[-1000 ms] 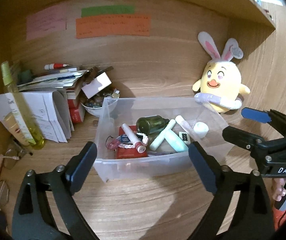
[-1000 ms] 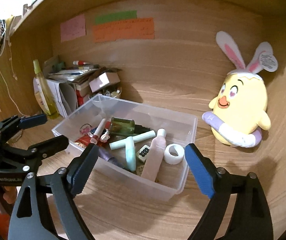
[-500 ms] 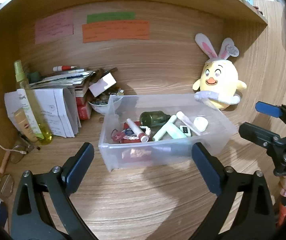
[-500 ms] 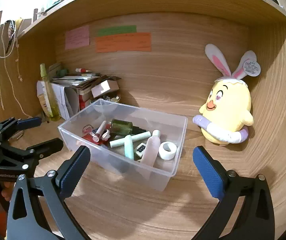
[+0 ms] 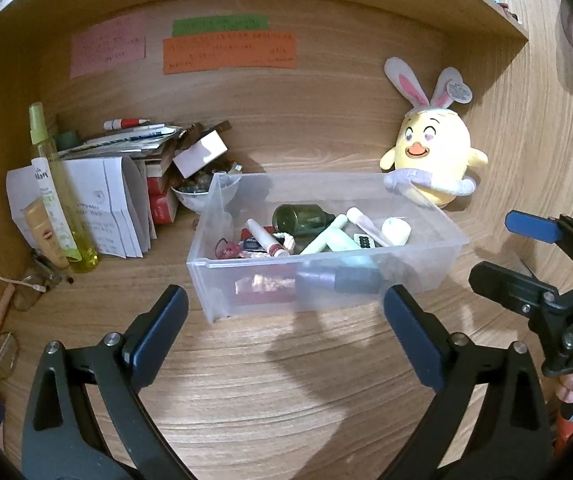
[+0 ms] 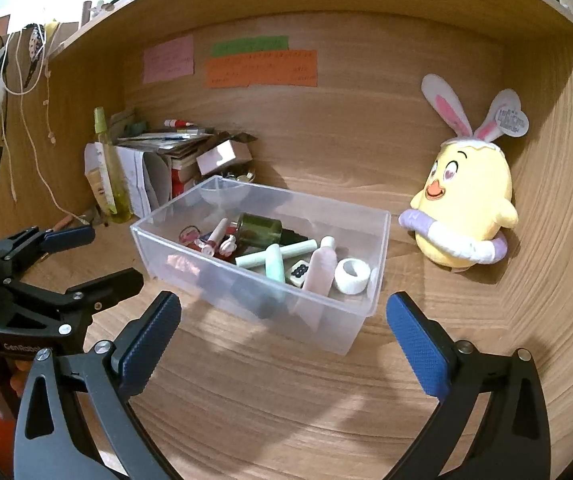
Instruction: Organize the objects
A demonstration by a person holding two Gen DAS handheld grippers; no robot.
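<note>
A clear plastic bin [image 5: 318, 258] [image 6: 246, 276] stands on the wooden desk. It holds a green glass bottle [image 5: 300, 218] [image 6: 260, 230], mint tubes [image 5: 326, 238], a pink tube [image 6: 320, 268], a white tape roll [image 5: 396, 230] [image 6: 352, 276] and other small items. My left gripper [image 5: 284, 312] [image 6: 98, 260] is open just short of the bin's front wall, with nothing between its fingers. My right gripper [image 6: 282, 316] [image 5: 514, 254] is open wide and empty, off the bin's near right corner. Neither touches the bin.
A yellow plush chick with rabbit ears [image 5: 430, 160] [image 6: 462, 208] sits at the back right. Back left hold a stack of papers and boxes [image 5: 118, 192], a yellow-green spray bottle [image 5: 54, 192] and a small bowl [image 5: 194, 196]. Glasses [image 5: 4, 356] and a cable lie at the left. Wooden walls close the back and right.
Both grippers have drawn back from the bin, which now looks smaller and farther off. The right gripper's jaws have spread a little wider. The bin's contents have not moved.
</note>
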